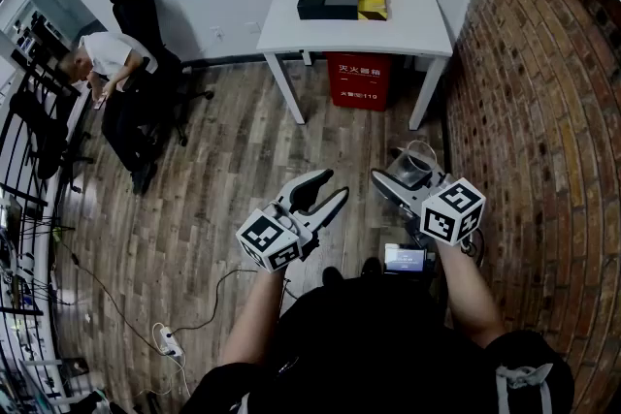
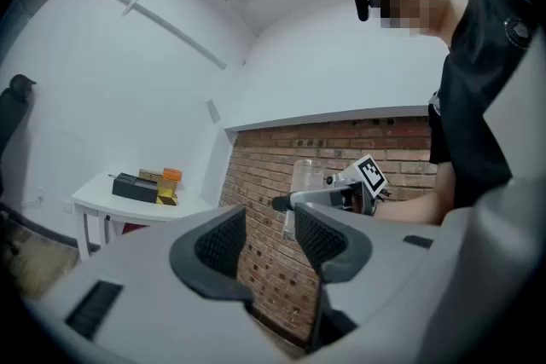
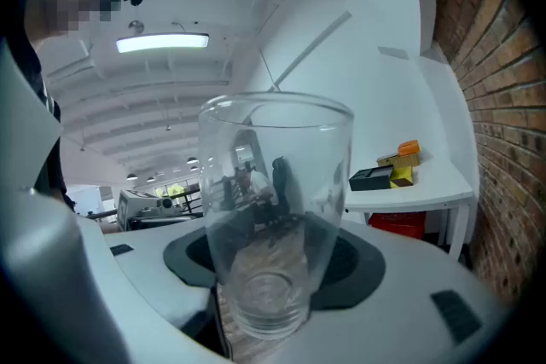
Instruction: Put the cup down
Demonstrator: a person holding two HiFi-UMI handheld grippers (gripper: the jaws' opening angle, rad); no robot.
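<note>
A clear glass cup [image 3: 273,209] stands upright between the jaws of my right gripper [image 3: 275,273], which is shut on its lower part. In the head view the cup [image 1: 415,166] is held in the air above the wooden floor, near the brick wall, with the right gripper [image 1: 403,181] around it. My left gripper [image 1: 324,190] is to the left of it at about the same height, open and empty. In the left gripper view its dark pads [image 2: 223,239] stand apart, and the cup [image 2: 305,177] shows beyond them.
A white table [image 1: 408,32] at the far wall carries a black box [image 1: 327,0] and small yellow and orange boxes. A red bin [image 1: 359,80] sits under it. The brick wall [image 1: 543,111] runs along the right. A person [image 1: 107,58] sits at the left. Cables lie on the floor [image 1: 170,341].
</note>
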